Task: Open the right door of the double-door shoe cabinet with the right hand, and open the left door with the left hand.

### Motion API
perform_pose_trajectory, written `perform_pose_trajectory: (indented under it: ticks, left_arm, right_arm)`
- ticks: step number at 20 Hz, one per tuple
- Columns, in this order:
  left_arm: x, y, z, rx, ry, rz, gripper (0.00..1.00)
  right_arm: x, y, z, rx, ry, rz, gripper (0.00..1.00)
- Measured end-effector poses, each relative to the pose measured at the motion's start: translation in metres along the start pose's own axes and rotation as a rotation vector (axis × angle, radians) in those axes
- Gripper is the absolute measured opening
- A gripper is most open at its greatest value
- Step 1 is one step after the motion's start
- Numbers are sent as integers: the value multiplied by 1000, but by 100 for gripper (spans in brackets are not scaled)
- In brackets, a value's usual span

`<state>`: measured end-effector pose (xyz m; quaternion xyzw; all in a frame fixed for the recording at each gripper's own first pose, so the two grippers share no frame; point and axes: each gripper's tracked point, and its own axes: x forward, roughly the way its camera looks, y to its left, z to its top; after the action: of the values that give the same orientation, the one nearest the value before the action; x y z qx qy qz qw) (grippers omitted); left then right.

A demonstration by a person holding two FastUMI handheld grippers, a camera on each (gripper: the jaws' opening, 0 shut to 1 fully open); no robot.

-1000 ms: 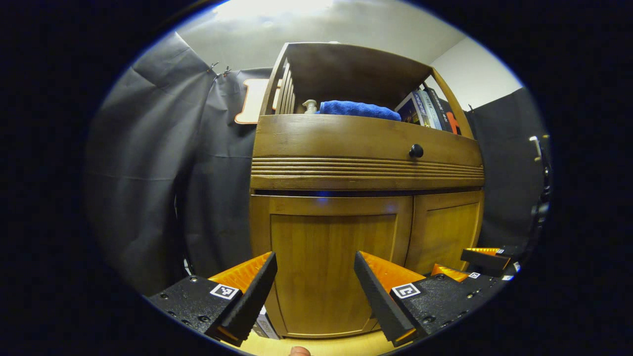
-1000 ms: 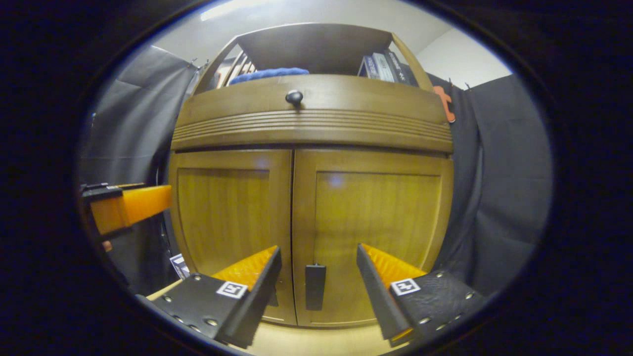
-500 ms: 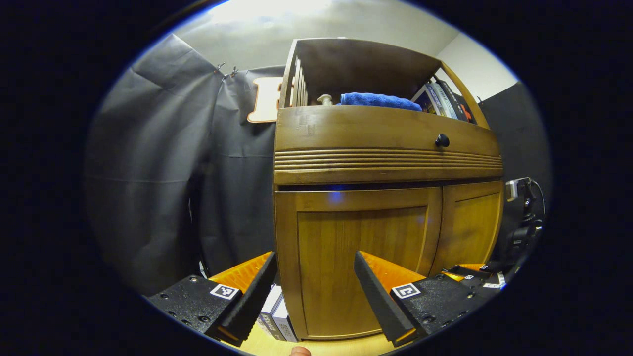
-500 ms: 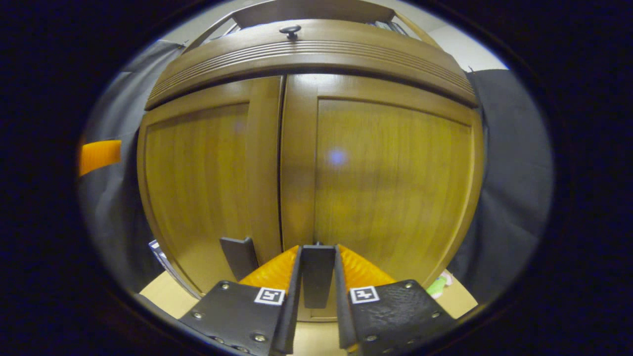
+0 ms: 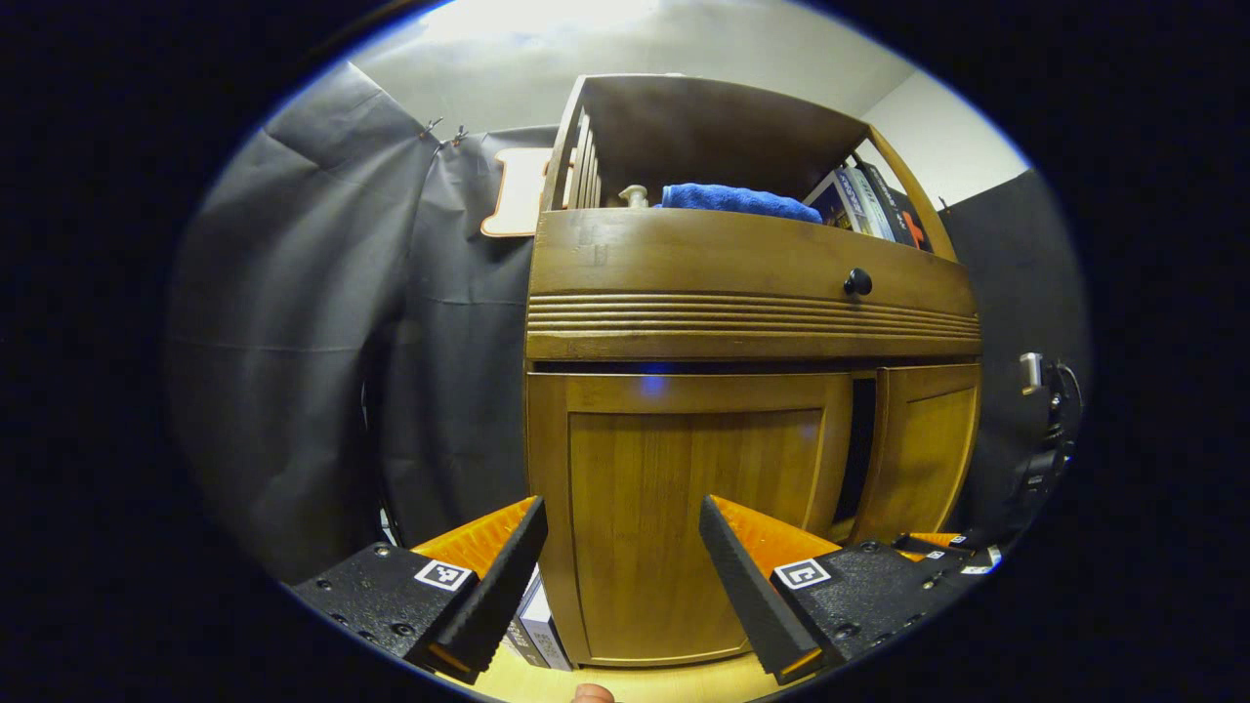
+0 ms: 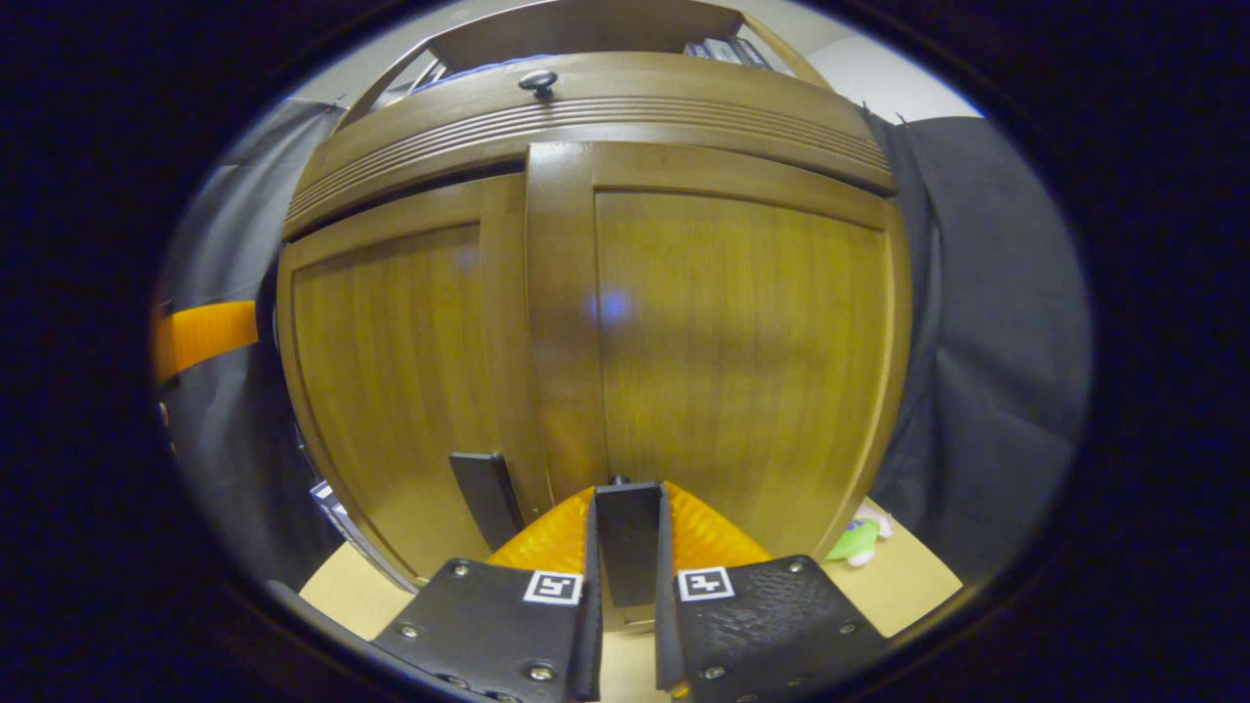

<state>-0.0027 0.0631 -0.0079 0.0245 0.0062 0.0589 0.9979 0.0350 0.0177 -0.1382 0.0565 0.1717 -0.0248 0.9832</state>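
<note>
Shoe cabinet's right door [image 6: 742,342] stands slightly ajar, its upright black handle [image 6: 628,537] pinched between the right gripper [image 6: 625,586] fingers. Left of that handle, the left door [image 5: 684,508] looks closed; the left gripper [image 5: 622,561], spread wide, faces it, seemingly apart.

Black cloth wall [image 5: 293,371] hanging in folds behind and left of cabinet, clipped at top; more black cloth [image 6: 986,342] draping on right side. Pale ceiling [image 5: 586,39] glowing under bright overhead light. White room wall [image 5: 937,137] showing at upper right above cloth. Light wooden floor [image 6: 908,586] running under cabinet base. Small green and pink soft toy [image 6: 854,539] lying on floor by right cloth. Black stand with cable [image 5: 1045,439] standing at far right edge.
</note>
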Motion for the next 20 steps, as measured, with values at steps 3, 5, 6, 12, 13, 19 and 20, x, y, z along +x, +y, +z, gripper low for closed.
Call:
perform_pose_trajectory:
  ticks: [3,5,6,12,13,19,20]
  left_arm:
    - [-7,-13,2,11,-3,-34,94]
    - [-12,-27,3,11,-2,-64,95]
    - [-15,-35,3,11,-2,-81,95]
    - [-29,-89,5,2,-1,-182,94]
    - [-31,-99,5,-2,2,-197,94]
    - [-44,-149,3,-1,12,-263,95]
    - [-46,-156,2,-2,13,-270,95]
  right_arm:
    - [-22,-10,-3,8,2,-18,21]
    - [-36,-19,-4,18,4,-34,21]
    - [-43,-25,-4,24,5,-42,21]
    - [-83,-58,-12,63,9,-88,21]
    - [-89,-65,-14,72,10,-95,20]
    - [-119,-108,-16,77,16,-134,20]
    - [-123,-115,-15,80,15,-135,20]
